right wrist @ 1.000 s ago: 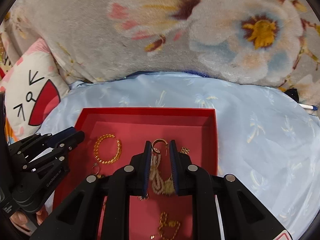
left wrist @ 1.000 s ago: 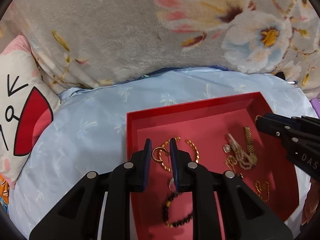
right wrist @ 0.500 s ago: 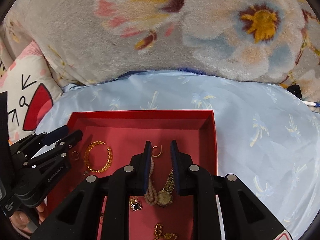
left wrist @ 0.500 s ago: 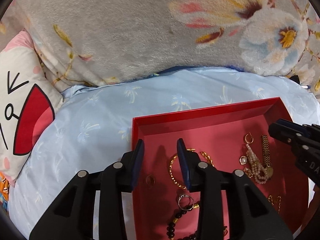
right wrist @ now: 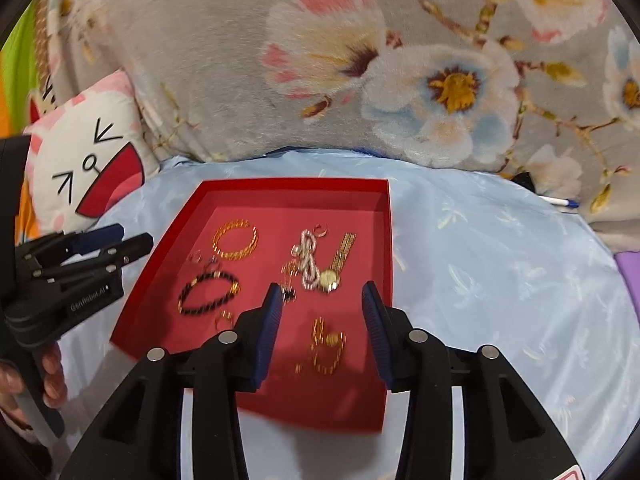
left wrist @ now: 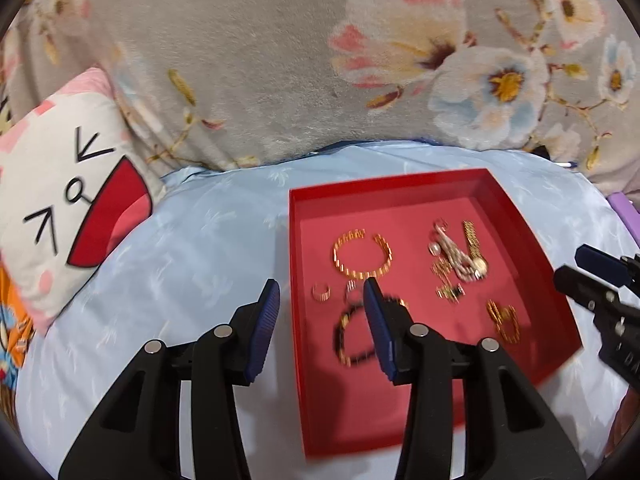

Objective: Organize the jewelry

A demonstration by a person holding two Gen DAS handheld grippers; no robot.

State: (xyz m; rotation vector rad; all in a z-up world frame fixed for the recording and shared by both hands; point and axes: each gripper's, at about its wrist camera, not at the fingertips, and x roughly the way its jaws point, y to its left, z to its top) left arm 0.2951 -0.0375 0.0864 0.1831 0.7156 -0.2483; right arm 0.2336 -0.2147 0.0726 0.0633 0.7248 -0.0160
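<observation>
1. The step in hand looks like a release and pull-back: both claws are empty, and every piece lies loose inside the red tray (right wrist: 384,240) on the light blue bedspread (right wrist: 500,280)
2. The left claw (left wrist: 318,320) has just been opening; its jaws stand spread with nothing between the pads, straddling the tray's left wall beside the small gold ring (left wrist: 321,291) and the dark beaded bracelet (left wrist: 356,332)
3. The right claw (right wrist: 322,322) has also just been opening and holds nothing; it hangs over the tray's near end, above a gold chain (right wrist: 326,346)
4. Next move, as I judge it: choose one piece, perhaps from the tangled pearl strand (right wrist: 308,260) and gold watch (right wrist: 334,272), and close on it alone
5. Both claws point forward and tilt down toward the tray
</observation>
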